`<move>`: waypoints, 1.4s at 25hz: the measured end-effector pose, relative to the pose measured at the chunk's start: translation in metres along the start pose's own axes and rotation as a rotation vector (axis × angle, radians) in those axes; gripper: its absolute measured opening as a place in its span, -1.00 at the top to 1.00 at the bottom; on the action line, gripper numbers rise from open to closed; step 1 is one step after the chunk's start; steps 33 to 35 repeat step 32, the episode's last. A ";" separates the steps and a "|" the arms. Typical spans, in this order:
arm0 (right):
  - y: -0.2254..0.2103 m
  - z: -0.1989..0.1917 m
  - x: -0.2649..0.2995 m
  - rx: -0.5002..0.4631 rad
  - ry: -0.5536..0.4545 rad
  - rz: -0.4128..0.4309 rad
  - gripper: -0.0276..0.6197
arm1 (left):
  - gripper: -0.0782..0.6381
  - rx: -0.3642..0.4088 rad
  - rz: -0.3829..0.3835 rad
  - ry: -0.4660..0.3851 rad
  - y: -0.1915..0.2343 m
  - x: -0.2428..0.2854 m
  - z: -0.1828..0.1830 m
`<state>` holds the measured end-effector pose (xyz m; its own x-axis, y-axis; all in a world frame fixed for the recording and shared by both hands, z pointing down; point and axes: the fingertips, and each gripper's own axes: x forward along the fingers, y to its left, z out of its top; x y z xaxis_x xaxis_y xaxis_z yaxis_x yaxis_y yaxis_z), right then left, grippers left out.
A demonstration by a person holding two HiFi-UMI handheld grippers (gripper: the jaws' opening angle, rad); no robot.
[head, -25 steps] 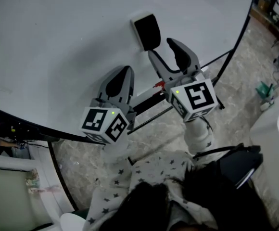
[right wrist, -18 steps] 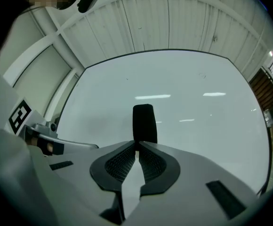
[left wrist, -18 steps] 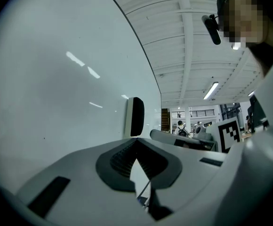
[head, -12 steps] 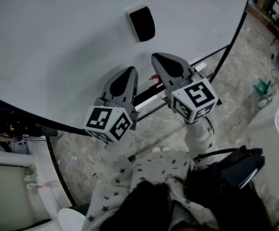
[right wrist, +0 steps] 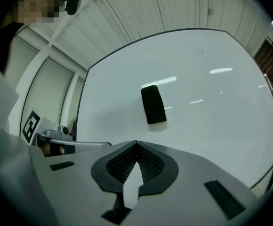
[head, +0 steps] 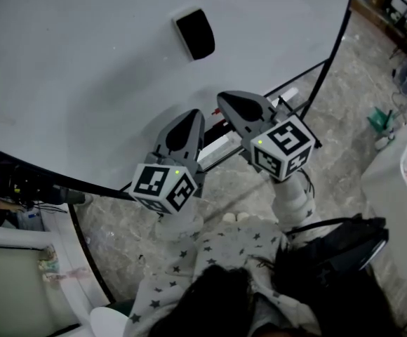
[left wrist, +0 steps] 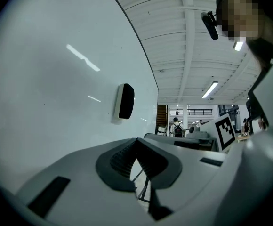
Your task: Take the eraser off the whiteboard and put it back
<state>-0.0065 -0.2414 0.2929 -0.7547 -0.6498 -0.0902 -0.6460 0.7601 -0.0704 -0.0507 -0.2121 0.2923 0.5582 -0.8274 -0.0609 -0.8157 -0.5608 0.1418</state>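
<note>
Head view showed left gripper (head: 192, 116) and right gripper (head: 227, 101) closed, empty; eraser (head: 195, 34) looked light, rigid, best pinched across its width.

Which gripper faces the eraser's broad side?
The right gripper: its view shows the eraser face-on, while the left gripper sees it from the side.

Probably an open office hall, large whiteboard (head: 84, 62), ribbed ceiling (left wrist: 188, 32), strip lights (left wrist: 211, 89), stone floor (head: 344, 125)

Overhead head view, both gripper views toward whiteboard (head: 84, 62)
</note>
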 end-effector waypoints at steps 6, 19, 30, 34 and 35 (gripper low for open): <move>-0.007 -0.011 0.010 0.011 0.026 0.018 0.89 | 0.78 -0.011 -0.027 0.010 0.005 0.012 -0.010; 0.008 -0.006 0.008 0.015 0.023 0.061 0.89 | 0.78 0.004 -0.010 -0.002 0.002 0.000 -0.002; 0.010 -0.010 0.017 0.017 0.031 0.074 0.89 | 0.78 -0.001 -0.014 0.000 0.011 0.002 -0.003; 0.015 -0.004 0.016 0.017 0.030 0.077 0.89 | 0.78 0.002 -0.015 0.000 0.008 -0.002 0.002; 0.015 -0.004 0.016 0.017 0.030 0.077 0.89 | 0.78 0.002 -0.015 0.000 0.008 -0.002 0.002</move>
